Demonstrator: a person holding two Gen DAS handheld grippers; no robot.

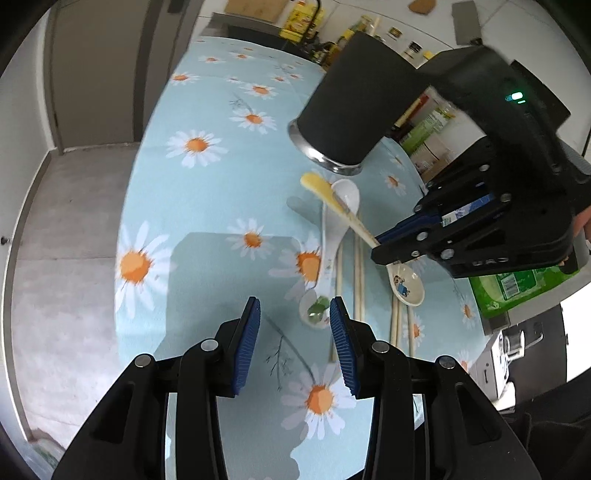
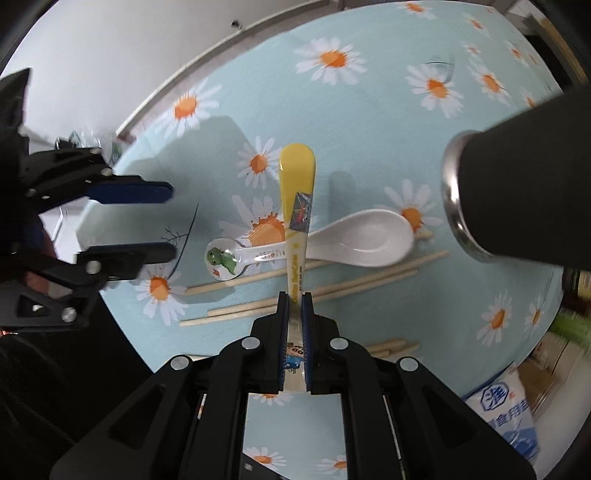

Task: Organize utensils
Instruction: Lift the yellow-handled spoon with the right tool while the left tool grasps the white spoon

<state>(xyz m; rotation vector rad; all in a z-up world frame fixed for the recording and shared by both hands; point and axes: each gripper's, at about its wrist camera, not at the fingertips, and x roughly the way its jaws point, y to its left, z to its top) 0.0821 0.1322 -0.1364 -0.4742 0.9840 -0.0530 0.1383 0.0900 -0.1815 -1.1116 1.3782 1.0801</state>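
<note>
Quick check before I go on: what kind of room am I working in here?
Most likely a home kitchen or dining corner: a table with a daisy-print cloth, bottles and jars of seasonings along the back counter, and spoons and chopsticks laid out.

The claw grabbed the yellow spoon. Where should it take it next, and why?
Probably toward the black holder. The right gripper is shut on the yellow spoon, which hangs above the white spoon and chopsticks.

Right gripper point(image 2: 295, 306): fingers clamped on yellow spoon point(image 2: 297, 192) handle.
White spoon point(image 2: 354, 240): on worktop point(image 2: 369, 129), across chopsticks point(image 2: 332, 288).
Left gripper point(image 2: 162, 221): fingers apart.
Black holder point(image 2: 517, 184): right side.
</note>
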